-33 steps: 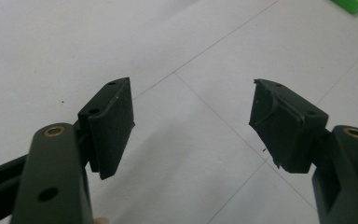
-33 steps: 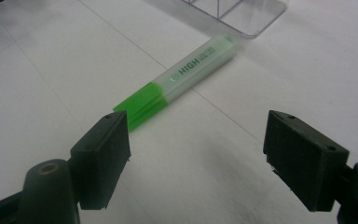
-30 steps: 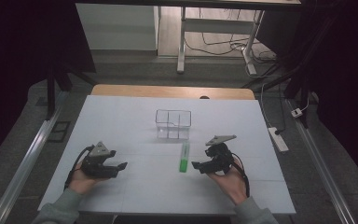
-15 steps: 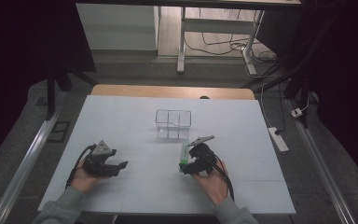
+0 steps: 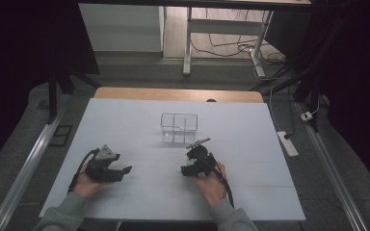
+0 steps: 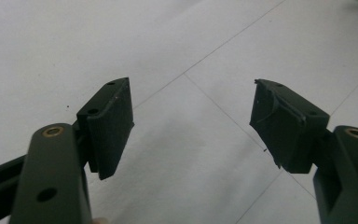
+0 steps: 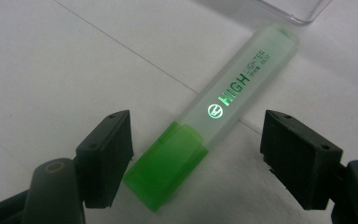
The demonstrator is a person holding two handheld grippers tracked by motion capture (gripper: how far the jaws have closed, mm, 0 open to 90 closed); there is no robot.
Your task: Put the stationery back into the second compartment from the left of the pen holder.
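One green highlighter (image 7: 205, 140) lies on the surface (image 5: 125, 120). One clear plastic box (image 5: 178, 127) stands there, split into compartments whose number cannot be told from the high view. Two tools are in hand: one left tool (image 5: 125, 170) and one right tool (image 5: 185, 169), each with two black jaws. One white power strip (image 5: 287, 143) lies on the floor

Bare table (image 5: 139, 125) all round; only the clear box (image 5: 178, 127), seemingly just beyond the highlighter (image 7: 214, 149), blocks.
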